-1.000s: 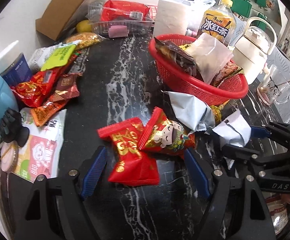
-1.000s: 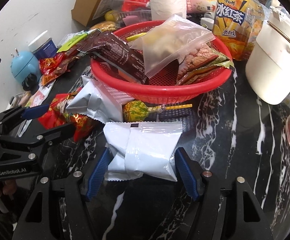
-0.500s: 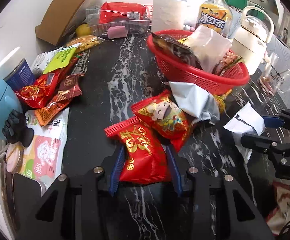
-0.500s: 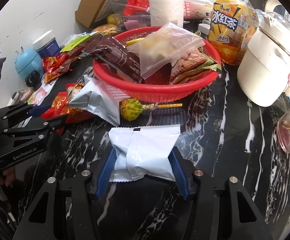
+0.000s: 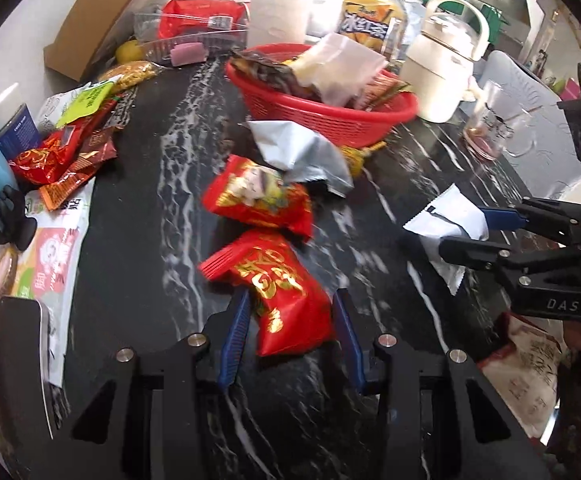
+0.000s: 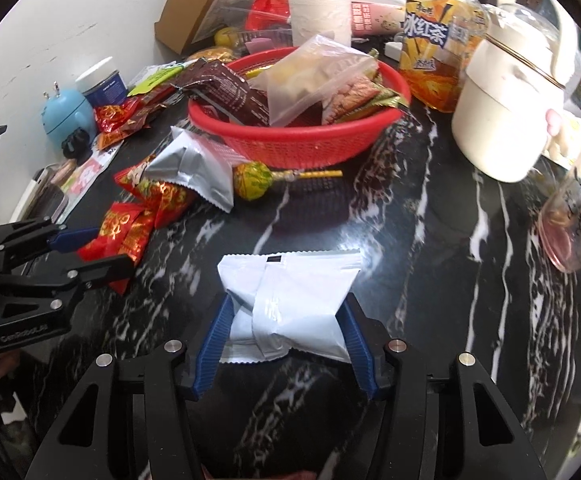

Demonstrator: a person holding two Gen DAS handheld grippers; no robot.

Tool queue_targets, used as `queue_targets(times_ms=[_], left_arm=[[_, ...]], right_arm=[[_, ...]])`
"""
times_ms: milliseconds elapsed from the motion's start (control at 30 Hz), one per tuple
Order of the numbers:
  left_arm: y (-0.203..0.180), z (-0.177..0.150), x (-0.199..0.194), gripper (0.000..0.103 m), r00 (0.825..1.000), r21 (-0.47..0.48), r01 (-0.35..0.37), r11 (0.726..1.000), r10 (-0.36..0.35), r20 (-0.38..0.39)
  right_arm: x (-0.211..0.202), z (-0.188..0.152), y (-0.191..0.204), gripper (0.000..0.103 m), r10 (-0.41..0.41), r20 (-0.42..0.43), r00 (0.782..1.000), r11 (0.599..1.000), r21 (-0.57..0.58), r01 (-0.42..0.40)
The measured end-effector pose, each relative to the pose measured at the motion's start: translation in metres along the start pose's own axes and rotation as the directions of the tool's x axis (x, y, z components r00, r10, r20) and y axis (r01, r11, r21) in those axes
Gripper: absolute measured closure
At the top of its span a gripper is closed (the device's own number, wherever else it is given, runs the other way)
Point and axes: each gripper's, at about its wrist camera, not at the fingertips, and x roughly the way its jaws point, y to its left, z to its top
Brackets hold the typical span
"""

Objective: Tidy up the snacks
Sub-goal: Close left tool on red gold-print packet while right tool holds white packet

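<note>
My left gripper (image 5: 290,320) is shut on a red snack packet with gold writing (image 5: 282,292) and holds it just above the black marble table. My right gripper (image 6: 284,322) is shut on a white snack packet (image 6: 290,300), also seen in the left wrist view (image 5: 446,220). A red basket (image 6: 290,140) with several snacks stands further back; it also shows in the left wrist view (image 5: 322,108). Before it lie a red cartoon packet (image 5: 258,196), a silver packet (image 6: 194,168) and a lollipop (image 6: 254,176).
A white kettle (image 6: 506,112), an iced tea bottle (image 6: 438,32) and a glass mug (image 6: 574,228) stand at the right. A paper roll (image 6: 318,16), cardboard box (image 6: 206,0) and loose snack packets (image 5: 66,140) lie at the back and left, with a blue gadget (image 6: 66,116).
Both grippers closed on their packets, the left on the red one, the right on the white one, and drew them back from the basket and slightly up.
</note>
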Motion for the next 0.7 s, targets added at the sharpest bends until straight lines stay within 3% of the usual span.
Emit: queue_targets(times_ms=[200,400,500,567,700], left_arm=[[-0.013,-0.004,-0.003,0.061,1.0,0.019,0.012,1.0,-0.012,-0.004],[-0.008,0.002,0.007,0.06,0.999,-0.033,-0.013,0.999,0.012,-0.032],[-0.008,0.006,0.01,0.053,0.999,-0.042,-0.004,0.999,0.002,-0.044],[-0.008,0.008,0.012,0.04,0.999,-0.051,0.003,0.999,-0.005,-0.043],[-0.009,0.011,0.014,0.034,0.999,-0.08,0.014,0.997,-0.017,-0.036]], right_arm=[[-0.007,-0.013,-0.002,0.049,0.01,-0.008,1.0,1.0,-0.007,-0.01],[-0.01,-0.017,-0.003,0.047,-0.005,-0.012,1.0,1.0,0.004,0.005],[-0.01,-0.017,-0.002,0.044,-0.016,-0.013,1.0,1.0,0.003,0.016],[-0.009,-0.017,-0.002,0.04,-0.025,-0.015,1.0,1.0,-0.001,0.025],[-0.007,-0.016,-0.004,0.04,-0.017,-0.018,1.0,1.0,0.01,0.017]])
